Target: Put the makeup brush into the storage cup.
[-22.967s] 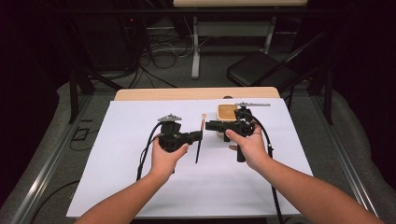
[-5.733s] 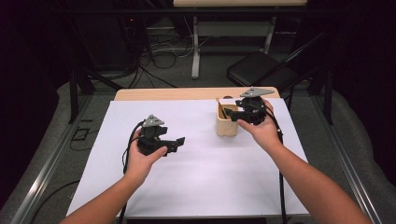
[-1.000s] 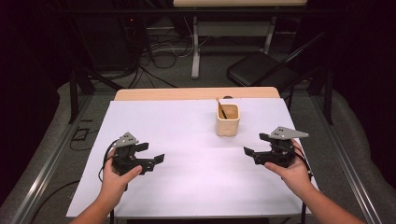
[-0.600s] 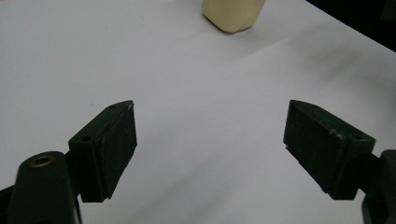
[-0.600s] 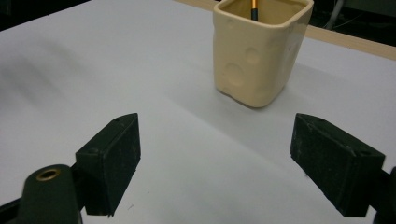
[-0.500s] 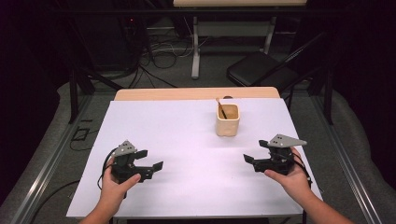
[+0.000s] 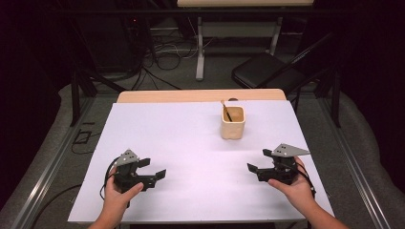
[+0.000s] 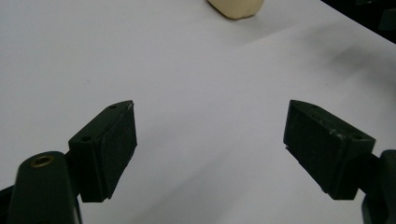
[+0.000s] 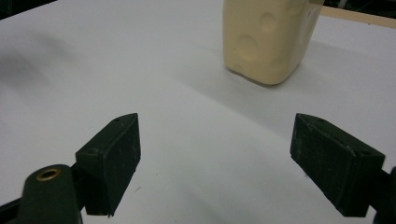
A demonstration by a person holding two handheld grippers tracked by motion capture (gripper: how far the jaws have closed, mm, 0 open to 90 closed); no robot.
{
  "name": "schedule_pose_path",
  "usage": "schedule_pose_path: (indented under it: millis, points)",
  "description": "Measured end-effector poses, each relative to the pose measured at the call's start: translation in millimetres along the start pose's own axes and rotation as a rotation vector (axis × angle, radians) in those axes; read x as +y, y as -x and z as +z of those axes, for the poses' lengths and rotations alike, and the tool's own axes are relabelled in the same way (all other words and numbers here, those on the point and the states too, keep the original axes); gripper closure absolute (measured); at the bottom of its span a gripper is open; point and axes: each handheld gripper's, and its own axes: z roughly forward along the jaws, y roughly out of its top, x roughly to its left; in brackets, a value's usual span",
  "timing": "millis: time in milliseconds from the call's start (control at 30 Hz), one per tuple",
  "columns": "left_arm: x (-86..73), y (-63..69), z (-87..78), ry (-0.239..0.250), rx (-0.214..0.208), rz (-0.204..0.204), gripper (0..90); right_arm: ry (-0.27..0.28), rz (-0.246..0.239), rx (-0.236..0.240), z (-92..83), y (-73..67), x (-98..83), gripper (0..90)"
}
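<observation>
A white-covered table (image 7: 191, 143) with a wooden far edge — behind it a black chair (image 7: 260, 71) and floor cables (image 7: 165, 50).

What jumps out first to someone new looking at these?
A cream cup with a dark stick leaning inside stands alone toward the far right of the white table. Near the front edge, the left tongs and right tongs are held well apart, both open and empty, pointing inward.
</observation>
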Motion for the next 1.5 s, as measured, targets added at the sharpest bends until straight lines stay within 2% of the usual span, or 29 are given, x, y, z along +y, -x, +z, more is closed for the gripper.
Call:
schedule_pose_path:
  millis: [233, 300, 400, 700, 1000, 1500]
  points:
    - [-8.0, -2.1, 3.6, -0.001, 0.003, -0.008, 17.3, -0.003, 0.001, -0.003, 2.5, 0.2, -8.7, 15.9]
    - [-9.2, -2.2, 4.5, -0.014, 0.013, 0.008, 17.3, -0.001, 0.005, -0.005, 3.0, 0.2, -10.8, 15.9]
    - [-10.2, -0.9, 5.4, -0.009, 0.011, 0.008, 17.4, -0.005, 0.003, -0.014, 3.9, 0.5, -14.0, 16.0]
    - [-17.7, -1.6, 8.6, -0.004, 0.001, -0.019, 17.4, -0.008, 0.006, -0.014, 4.3, -0.3, -20.7, 16.2]
    - [-19.6, -2.7, 7.0, 0.014, -0.006, -0.036, 17.3, -0.008, -0.001, -0.014, 4.7, -1.9, -25.3, 16.4]
    - [-20.3, -1.8, 4.7, 0.019, -0.007, -0.040, 17.3, -0.003, 0.021, -0.013, 4.3, -2.2, -28.2, 16.7]
